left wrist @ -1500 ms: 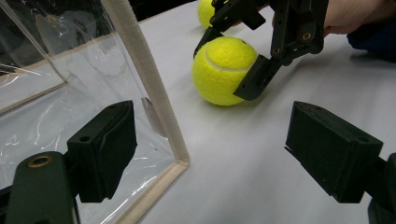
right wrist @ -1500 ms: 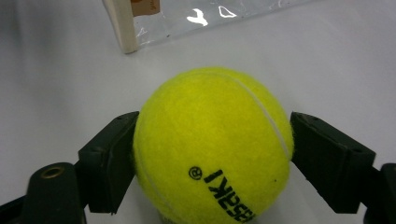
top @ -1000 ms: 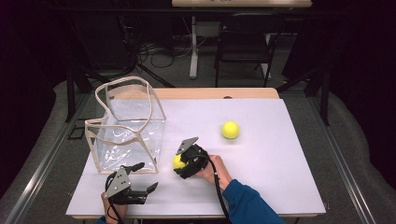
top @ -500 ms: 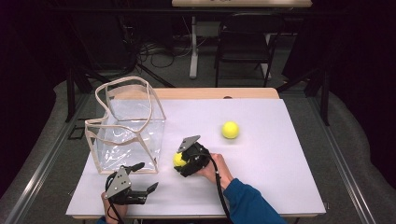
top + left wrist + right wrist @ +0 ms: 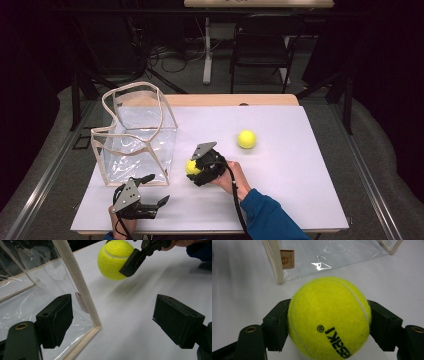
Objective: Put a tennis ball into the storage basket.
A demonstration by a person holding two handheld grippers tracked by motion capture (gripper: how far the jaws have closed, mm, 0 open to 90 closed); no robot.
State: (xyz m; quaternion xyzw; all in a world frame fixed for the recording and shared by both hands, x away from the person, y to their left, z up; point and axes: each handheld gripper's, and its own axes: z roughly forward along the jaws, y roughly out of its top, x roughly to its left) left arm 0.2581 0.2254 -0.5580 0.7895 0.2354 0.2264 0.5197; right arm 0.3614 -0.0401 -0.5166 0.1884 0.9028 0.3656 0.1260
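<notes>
White tabletop (image 5: 300,190), right gripper (image 5: 196,169) level, clamped around tennis ball (image 5: 192,167); left gripper (image 5: 157,192) low, jaws wide, empty.

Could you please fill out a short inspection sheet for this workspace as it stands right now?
Surface: white table, wooden strip at the far edge.
Job's things: held tennis ball; second tennis ball lying loose; clear bag standing open.
Clutter: nothing seen.
Grippers: right gripper shut on the held ball, which looks lifted off the table; left gripper open by the bag's corner.
Cables: black cable along the right forearm.
Surroundings: dark room, chair, floor cables.
</notes>
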